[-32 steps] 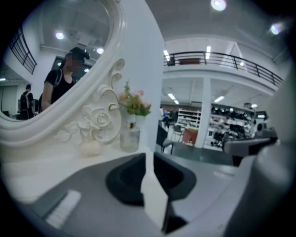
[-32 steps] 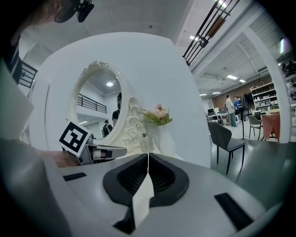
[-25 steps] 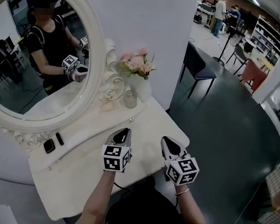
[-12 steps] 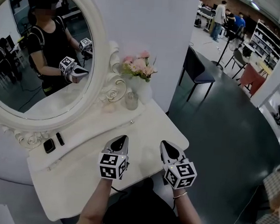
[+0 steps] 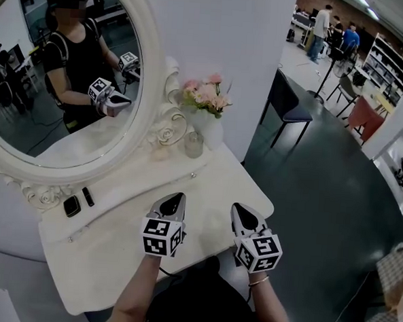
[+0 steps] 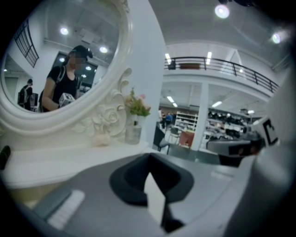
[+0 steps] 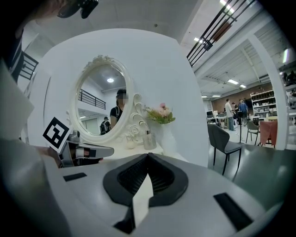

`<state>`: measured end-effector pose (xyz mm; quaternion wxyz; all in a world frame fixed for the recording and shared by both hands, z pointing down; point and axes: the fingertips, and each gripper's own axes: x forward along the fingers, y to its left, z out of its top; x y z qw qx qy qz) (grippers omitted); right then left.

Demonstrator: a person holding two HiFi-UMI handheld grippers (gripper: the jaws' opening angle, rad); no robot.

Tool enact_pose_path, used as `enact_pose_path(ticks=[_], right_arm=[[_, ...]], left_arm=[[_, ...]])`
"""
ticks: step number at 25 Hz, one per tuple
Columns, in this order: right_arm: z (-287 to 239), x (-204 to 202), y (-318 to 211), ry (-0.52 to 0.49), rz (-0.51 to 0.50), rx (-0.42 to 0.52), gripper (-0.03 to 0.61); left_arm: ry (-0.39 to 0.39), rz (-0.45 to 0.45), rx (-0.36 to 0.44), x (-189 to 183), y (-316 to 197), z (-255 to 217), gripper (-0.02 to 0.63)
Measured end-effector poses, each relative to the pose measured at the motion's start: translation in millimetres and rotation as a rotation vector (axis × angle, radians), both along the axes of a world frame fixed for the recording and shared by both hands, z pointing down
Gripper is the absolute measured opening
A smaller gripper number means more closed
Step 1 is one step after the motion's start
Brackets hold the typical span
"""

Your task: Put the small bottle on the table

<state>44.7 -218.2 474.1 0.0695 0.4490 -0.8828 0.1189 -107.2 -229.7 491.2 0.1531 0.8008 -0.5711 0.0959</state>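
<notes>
The small bottle (image 5: 193, 144) stands upright at the back of the table (image 5: 114, 254), just beside the vase (image 5: 211, 131) and close to the mirror's frame (image 5: 164, 129). So the job looks done, or else it has not begun, and I cannot tell which. Nothing seems left to do but keep the hands away. The left gripper (image 5: 175, 200) has its jaws pressed together with nothing between them. The right gripper (image 5: 242, 214) is the same, closed and empty. Both hang over the front edge of the table, well apart from the bottle. The bottle looks like clear glass, small and round, with a narrow top. The table is white, smooth and flat. The mirror (image 5: 70, 81) is a big oval, and its white frame is bumpy with carved roses and curls. The flowers (image 5: 204, 94) are soft pink with green leaves. Two small dark things (image 5: 71, 205) lie on the table's left side, below the mirror.
</notes>
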Motion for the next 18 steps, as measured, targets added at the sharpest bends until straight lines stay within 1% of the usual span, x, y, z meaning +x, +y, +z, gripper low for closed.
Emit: enact_pose_path(ticks=[18], right_arm=[[5.7,6.0,-7.3,0.01,-0.008,-0.016,0.004]], left_arm=[[0.012,-0.025,0.005,-5.2,-13.8,-4.0,0.008]])
